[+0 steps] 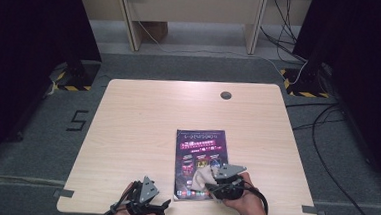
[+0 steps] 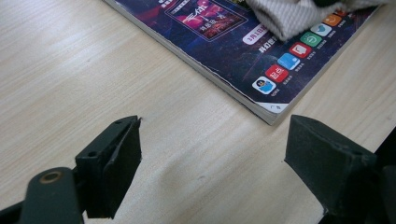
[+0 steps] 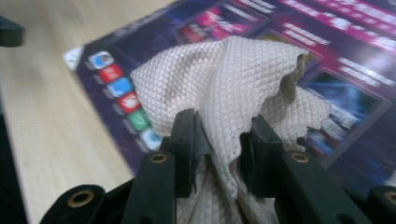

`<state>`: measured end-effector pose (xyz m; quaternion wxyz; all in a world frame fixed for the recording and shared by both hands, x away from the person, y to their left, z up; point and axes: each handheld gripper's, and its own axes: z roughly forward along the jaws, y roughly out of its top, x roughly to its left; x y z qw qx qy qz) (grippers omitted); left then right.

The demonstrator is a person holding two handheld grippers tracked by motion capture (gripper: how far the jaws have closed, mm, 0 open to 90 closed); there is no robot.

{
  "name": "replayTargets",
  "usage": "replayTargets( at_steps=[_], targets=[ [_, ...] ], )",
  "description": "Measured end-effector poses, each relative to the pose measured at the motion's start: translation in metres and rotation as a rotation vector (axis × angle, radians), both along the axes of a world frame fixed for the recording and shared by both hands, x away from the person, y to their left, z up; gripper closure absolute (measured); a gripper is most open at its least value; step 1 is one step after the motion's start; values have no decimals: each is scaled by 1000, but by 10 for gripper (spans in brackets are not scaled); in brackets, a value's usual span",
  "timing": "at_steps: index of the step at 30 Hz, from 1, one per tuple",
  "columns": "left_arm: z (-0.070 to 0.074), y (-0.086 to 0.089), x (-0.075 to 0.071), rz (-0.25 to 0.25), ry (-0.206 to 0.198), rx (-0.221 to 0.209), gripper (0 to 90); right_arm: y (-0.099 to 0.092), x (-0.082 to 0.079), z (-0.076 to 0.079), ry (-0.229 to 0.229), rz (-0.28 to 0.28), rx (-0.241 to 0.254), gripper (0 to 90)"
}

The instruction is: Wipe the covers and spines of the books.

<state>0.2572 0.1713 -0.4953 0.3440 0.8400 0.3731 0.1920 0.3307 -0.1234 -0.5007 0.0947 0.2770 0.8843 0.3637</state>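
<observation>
Right gripper view shows the right gripper (image 3: 219,135) pinching the bunched cloth (image 3: 224,79) over the magazine (image 3: 355,65) cover's six-o'clock end. Press flat and sweep toward twelve. At eight o'clock, the left gripper (image 2: 212,149) hangs wide, empty.

My cloth (image 3: 224,88) is waffle-textured woven fabric; magazine (image 2: 219,42) cover glossy paper; table (image 2: 70,70) pale matt wood-grain; my jaws matt black plastic.
</observation>
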Motion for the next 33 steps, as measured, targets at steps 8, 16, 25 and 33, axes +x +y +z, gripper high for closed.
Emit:
replayTargets(
  at_steps=[8,16,25,33],
  targets=[
    [1,-1,1,10,-11,-7,180,-16,-6,1,6,-41,-2,680],
    [-1,-15,19,67,-7,-91,169,-22,-23,0,10,-23,10,682],
    [-11,-34,34,41,-15,-9,169,-25,-16,0,-7,-32,3,685],
    [-13,-35,34,30,-20,20,161,-28,9,-1,-32,-97,-2,682]
  ],
)
